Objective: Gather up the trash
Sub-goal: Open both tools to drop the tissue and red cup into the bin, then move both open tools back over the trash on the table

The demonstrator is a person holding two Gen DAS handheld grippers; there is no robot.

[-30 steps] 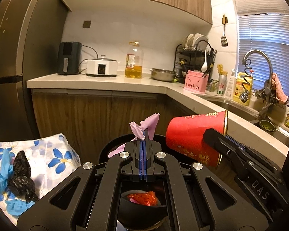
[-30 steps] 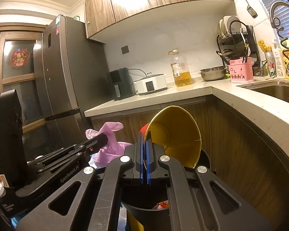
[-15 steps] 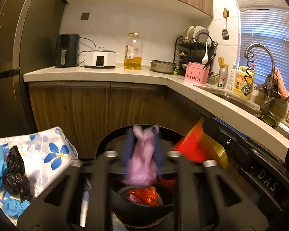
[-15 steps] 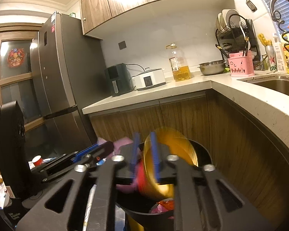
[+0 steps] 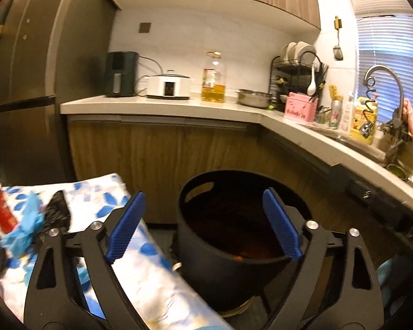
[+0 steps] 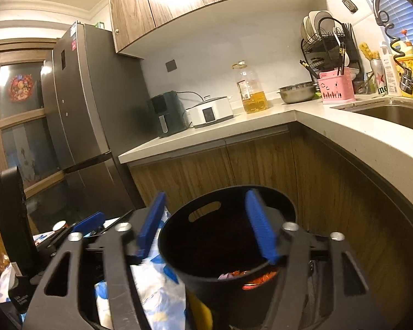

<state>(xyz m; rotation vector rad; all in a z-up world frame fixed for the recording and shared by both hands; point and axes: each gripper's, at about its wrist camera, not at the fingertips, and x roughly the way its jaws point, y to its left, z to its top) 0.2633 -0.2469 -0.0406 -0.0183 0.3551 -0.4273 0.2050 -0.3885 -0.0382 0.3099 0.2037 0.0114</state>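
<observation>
Both sets of jaws just opened wide and empty: left gripper [image 5: 203, 224] and right gripper [image 6: 206, 228] poised above the black bin [image 5: 206, 258], red and pink trash [image 6: 245, 275] lying at its bottom. Remaining trash on the floral cloth [image 5: 151, 269] left of the bin: red tube can [image 5: 1, 209], blue wad [image 5: 22, 231], black wad [image 5: 57, 211]. Likely handling: wads light, soft, crushable, best pinched at a bunched fold; can light, stiff, smooth, best taken across mid-body to avoid slipping or rolling.
</observation>
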